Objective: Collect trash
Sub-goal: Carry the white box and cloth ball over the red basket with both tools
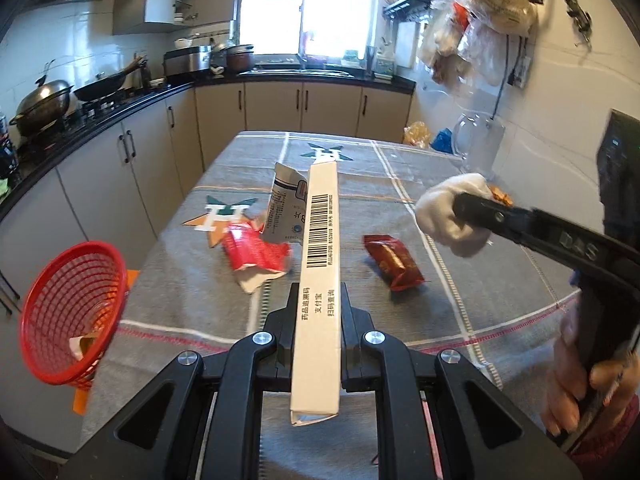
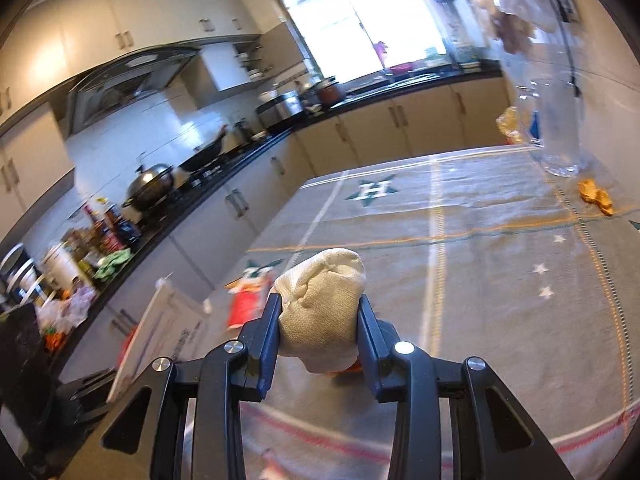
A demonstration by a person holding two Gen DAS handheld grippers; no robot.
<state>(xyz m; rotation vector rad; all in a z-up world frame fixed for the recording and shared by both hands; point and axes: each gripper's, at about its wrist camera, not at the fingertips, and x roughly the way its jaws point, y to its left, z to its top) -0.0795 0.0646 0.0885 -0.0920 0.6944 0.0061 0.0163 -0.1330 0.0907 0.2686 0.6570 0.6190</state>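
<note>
While the red mesh basket (image 1: 70, 312) hangs at the far left edge of the table, tipped so its mouth faces the camera with a scrap of paper and wrapper inside, the trash sits spread across the grey patterned tablecloth (image 1: 460, 280). Moving right, there's a torn red-and-white wrapper (image 1: 256, 258) lying flat, and just behind it a crumpled grey-and-white packet (image 1: 286, 210) standing up off the cloth. Centre stage, the left gripper (image 1: 316, 320) is clenched tight on a long white carton (image 1: 318, 280) with a barcode, the carton raised above the table and pointing away down the fingers. Just right of that, a dark red foil packet (image 1: 394, 260) lies alone on the cloth. Further right, the right gripper (image 2: 318, 320) is clamped on a crumpled white paper wad (image 2: 322, 308), pads pressing it from both sides, held above the table; something orange peeks out beneath it. A person's hand (image 1: 580, 392) grips that tool's handle at the right edge. At the far right corner, an orange scrap (image 2: 596, 196) rests on the cloth beside a clear glass jug (image 2: 556, 120).
</note>
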